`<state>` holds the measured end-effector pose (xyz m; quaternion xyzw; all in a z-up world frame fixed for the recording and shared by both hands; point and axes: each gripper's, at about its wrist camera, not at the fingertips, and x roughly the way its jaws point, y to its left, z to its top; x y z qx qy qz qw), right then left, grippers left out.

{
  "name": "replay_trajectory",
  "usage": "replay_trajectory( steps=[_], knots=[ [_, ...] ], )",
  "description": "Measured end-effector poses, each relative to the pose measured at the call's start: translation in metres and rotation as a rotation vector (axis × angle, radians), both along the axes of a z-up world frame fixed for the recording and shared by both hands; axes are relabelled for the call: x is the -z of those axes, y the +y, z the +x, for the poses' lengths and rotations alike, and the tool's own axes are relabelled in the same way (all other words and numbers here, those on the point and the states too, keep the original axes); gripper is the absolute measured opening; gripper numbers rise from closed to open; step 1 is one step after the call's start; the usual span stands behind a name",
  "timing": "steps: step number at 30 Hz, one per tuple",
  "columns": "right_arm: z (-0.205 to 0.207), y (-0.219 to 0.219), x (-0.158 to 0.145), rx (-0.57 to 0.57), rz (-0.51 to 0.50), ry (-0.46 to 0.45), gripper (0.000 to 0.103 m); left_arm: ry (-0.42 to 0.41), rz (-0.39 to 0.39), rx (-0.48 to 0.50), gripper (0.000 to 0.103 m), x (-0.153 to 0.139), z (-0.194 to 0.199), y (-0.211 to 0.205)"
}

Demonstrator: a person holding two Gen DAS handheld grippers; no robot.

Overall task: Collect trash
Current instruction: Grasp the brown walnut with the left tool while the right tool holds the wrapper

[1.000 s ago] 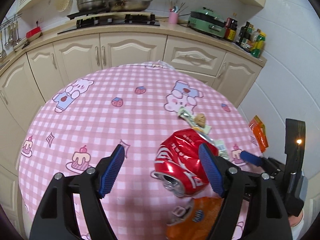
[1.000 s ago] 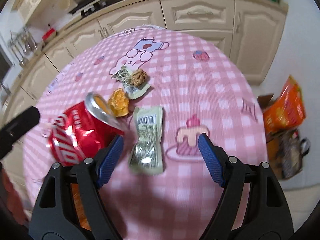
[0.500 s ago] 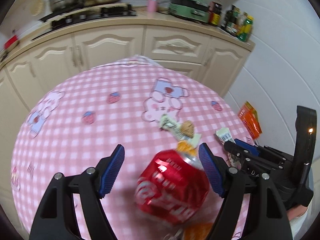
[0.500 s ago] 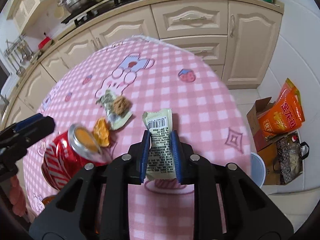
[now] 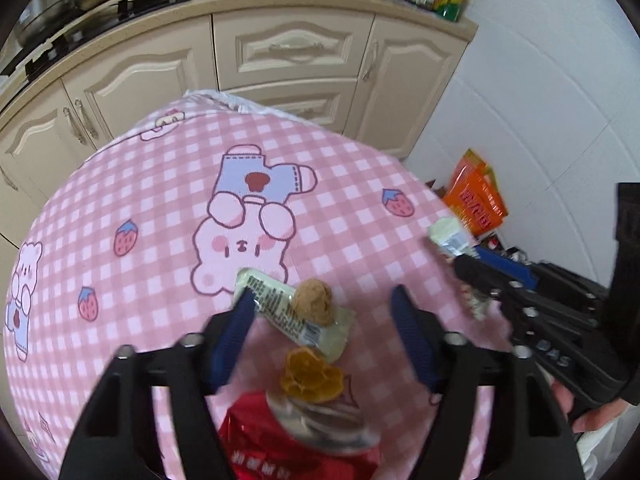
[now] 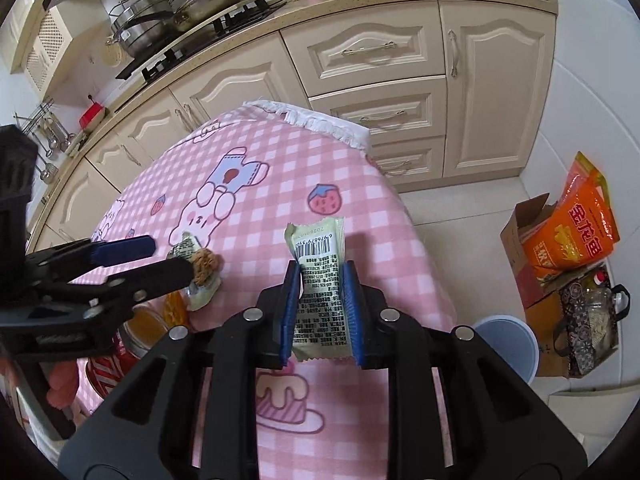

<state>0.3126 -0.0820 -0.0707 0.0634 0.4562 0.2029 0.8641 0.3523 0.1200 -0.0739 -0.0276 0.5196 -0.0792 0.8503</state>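
My right gripper point(image 6: 320, 280) is shut on a pale green snack wrapper point(image 6: 320, 276) and holds it above the pink checked table's right edge; it also shows in the left wrist view point(image 5: 450, 236). My left gripper point(image 5: 322, 320) is open over a second wrapper point(image 5: 280, 312) with a brown cookie point(image 5: 313, 306) on it. An orange peel point(image 5: 310, 374) and a crushed red can point(image 5: 300, 440) lie just below, between the arms of the left gripper. The cookie point(image 6: 204, 266) and the can point(image 6: 106, 368) also show in the right wrist view.
A white bin point(image 6: 506, 348) stands on the floor right of the table point(image 6: 360, 216). Beside it are a cardboard box point(image 6: 528, 240), an orange bag point(image 6: 576, 228) and a dark patterned bag point(image 6: 588, 320). Kitchen cabinets point(image 6: 360, 52) run behind the table.
My right gripper closed on the wrapper and lifted it up and to the right. My left gripper moved forward past the can, over the cookie and second wrapper.
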Motion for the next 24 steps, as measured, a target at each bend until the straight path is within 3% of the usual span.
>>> replay_trajectory(
  steps=[6,10,12,24],
  knots=[
    [0.004,-0.011,0.006,0.01,0.001,0.017,0.022,0.046,0.028,0.003,0.034,0.018,0.015,-0.001],
    [0.008,-0.016,0.011,0.025,0.004,0.037,0.022,0.08,0.05,0.029,0.032,0.024,0.016,-0.006],
    [0.008,-0.018,0.012,0.032,0.009,0.043,0.022,0.077,0.074,0.006,0.023,0.024,0.017,-0.006],
    [-0.014,-0.036,-0.01,0.071,0.013,0.002,0.022,0.045,0.048,-0.026,0.023,0.006,0.003,-0.002]
  ],
)
